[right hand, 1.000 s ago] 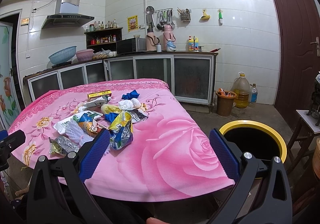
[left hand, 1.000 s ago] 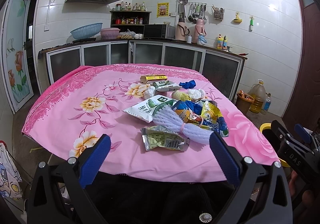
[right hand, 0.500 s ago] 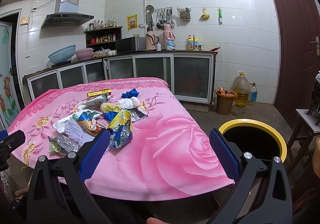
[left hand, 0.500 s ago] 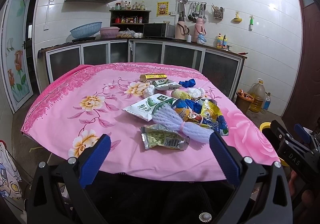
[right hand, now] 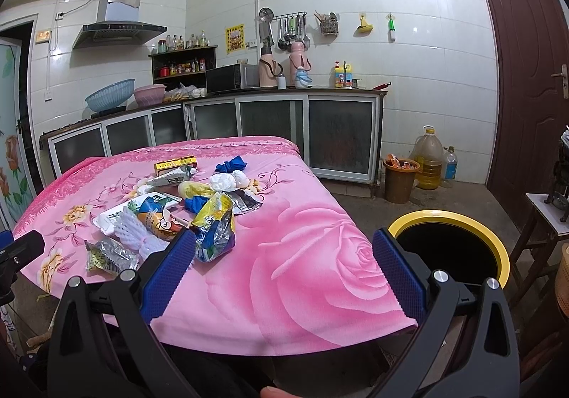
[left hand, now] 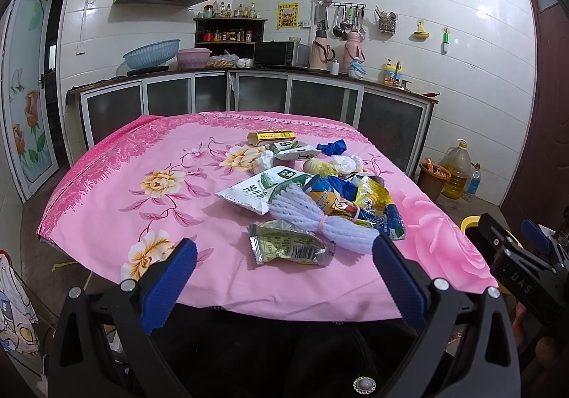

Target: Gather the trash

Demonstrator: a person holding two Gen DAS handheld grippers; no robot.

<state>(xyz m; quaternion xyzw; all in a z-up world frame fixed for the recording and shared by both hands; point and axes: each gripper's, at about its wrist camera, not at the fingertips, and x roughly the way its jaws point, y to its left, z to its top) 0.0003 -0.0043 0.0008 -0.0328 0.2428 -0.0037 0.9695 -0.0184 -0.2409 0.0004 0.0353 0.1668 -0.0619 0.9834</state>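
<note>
A pile of trash lies on the pink flowered tablecloth (left hand: 117, 206): a green foil wrapper (left hand: 288, 248) nearest, a white foam net (left hand: 316, 220), a white-green snack bag (left hand: 259, 190), a yellow-blue bag (left hand: 377, 206), a yellow box (left hand: 272, 136), blue gloves (left hand: 332, 147) and white tissues (left hand: 346, 163). My left gripper (left hand: 282, 273) is open and empty, short of the foil wrapper. My right gripper (right hand: 282, 266) is open and empty at the table's near right edge; the yellow-blue bag (right hand: 215, 227) lies by its left finger. A yellow-rimmed black bin (right hand: 451, 248) stands right of the table.
Kitchen counters (right hand: 249, 113) run along the far walls. A brown bucket (right hand: 400, 181) and oil jug (right hand: 428, 163) stand on the floor by the cabinets. A small white table (right hand: 547, 216) is at right, near a brown door (right hand: 530, 78).
Both gripper views have shifted slightly closer to the table; the jaws stay open and the trash has not moved.
</note>
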